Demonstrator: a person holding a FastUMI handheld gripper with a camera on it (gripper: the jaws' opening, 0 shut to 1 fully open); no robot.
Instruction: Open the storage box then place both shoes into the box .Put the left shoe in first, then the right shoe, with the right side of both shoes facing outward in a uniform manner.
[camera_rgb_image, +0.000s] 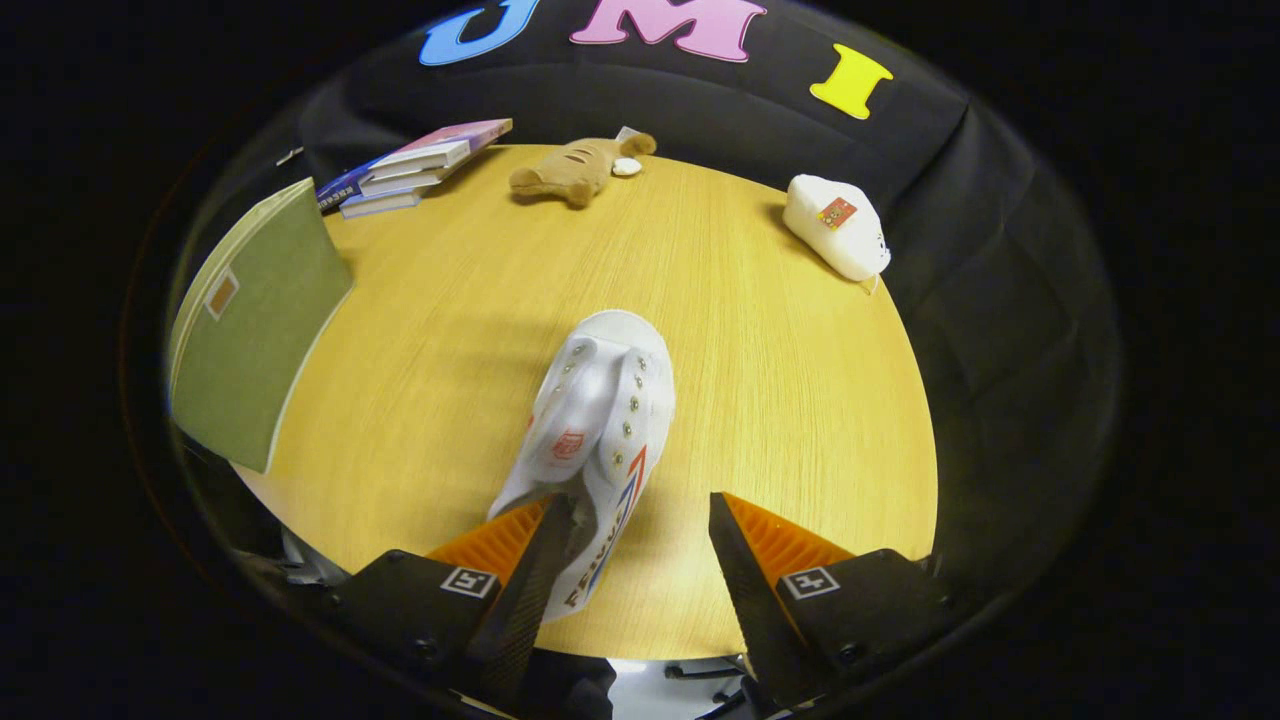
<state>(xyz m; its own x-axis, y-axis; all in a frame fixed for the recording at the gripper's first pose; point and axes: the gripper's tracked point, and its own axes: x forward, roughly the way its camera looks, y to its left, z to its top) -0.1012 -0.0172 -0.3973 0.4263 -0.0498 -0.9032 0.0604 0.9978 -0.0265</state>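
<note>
The gripper (632, 545) gapes wide, its 2 fingers straddling the shoe's (597, 430) heel; light, soft canvas, probably best pinched at the heel collar.

You're working over a round, light wooden table (780, 400) — warm grain, evenly lit, soft shadows under whatever sits on it. Behind it the booth's black cloth wall (960, 180) hangs in loose folds. Below the table's near rim you glimpse pale floor (650, 690) — nothing clearer there.

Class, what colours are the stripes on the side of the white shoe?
Red and blue, on the shoe lying between the open gripper fingers, gripper view.
</note>
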